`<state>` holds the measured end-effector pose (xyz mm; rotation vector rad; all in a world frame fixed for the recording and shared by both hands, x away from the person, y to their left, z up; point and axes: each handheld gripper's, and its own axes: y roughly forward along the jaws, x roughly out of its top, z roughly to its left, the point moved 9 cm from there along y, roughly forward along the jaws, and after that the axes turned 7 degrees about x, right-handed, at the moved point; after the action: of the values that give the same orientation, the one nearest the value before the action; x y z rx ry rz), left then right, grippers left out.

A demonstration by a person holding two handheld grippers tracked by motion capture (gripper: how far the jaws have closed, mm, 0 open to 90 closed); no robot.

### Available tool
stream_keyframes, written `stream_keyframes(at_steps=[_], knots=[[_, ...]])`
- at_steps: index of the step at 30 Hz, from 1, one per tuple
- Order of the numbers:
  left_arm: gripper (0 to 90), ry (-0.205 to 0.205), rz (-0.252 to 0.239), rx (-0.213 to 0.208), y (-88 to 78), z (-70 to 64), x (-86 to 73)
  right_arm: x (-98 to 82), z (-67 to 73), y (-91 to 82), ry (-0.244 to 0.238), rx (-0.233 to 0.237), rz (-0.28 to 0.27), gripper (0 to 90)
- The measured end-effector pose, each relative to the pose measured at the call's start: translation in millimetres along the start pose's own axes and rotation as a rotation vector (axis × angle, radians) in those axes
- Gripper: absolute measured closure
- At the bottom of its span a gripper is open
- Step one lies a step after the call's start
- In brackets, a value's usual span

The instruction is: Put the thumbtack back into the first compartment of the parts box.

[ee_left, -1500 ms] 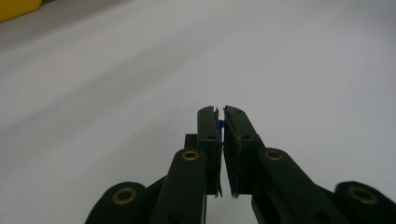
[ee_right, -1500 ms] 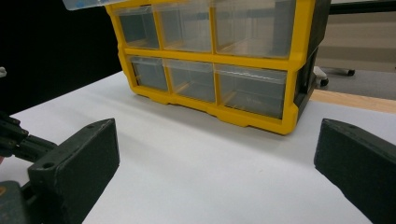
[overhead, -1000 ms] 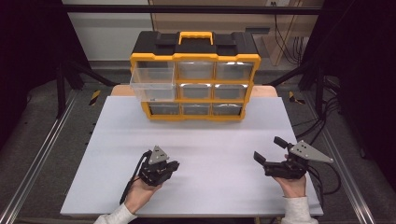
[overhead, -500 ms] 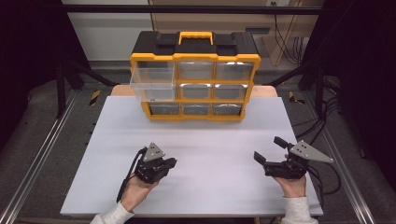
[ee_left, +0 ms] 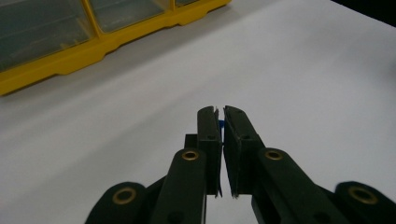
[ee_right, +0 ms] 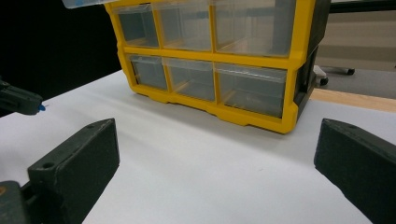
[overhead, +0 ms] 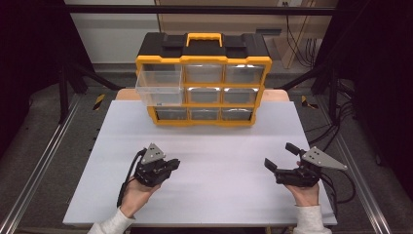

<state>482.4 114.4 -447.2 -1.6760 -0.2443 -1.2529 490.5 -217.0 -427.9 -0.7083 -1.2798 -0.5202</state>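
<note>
Left gripper (overhead: 171, 164) lifted, blue piece (ee_left: 221, 124) pinched between.

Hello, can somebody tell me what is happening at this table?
A person holds two grippers over a white table. The left gripper is shut on a small blue thing, barely visible between its fingers. The right gripper is open and empty. Behind them stands a yellow drawer organizer; its top-left drawer is pulled out.
</note>
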Motion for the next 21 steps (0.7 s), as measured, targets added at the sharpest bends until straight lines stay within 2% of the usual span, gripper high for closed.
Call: stream_keyframes(at_steps=[3,10,21], knots=[[85.0,0.002,-0.011,0.003,-2.8,2.6,4.2,-0.3,1.0,0.4,0.018,-0.004,0.002,0.5],[84.9,-0.004,-0.042,0.011,-11.8,10.4,17.9,-1.5,0.9,1.7,0.015,-0.003,0.008,0.5],[84.9,0.011,-0.068,0.026,-20.4,18.8,38.6,-0.6,0.0,0.8,0.015,-0.008,0.003,0.5]])
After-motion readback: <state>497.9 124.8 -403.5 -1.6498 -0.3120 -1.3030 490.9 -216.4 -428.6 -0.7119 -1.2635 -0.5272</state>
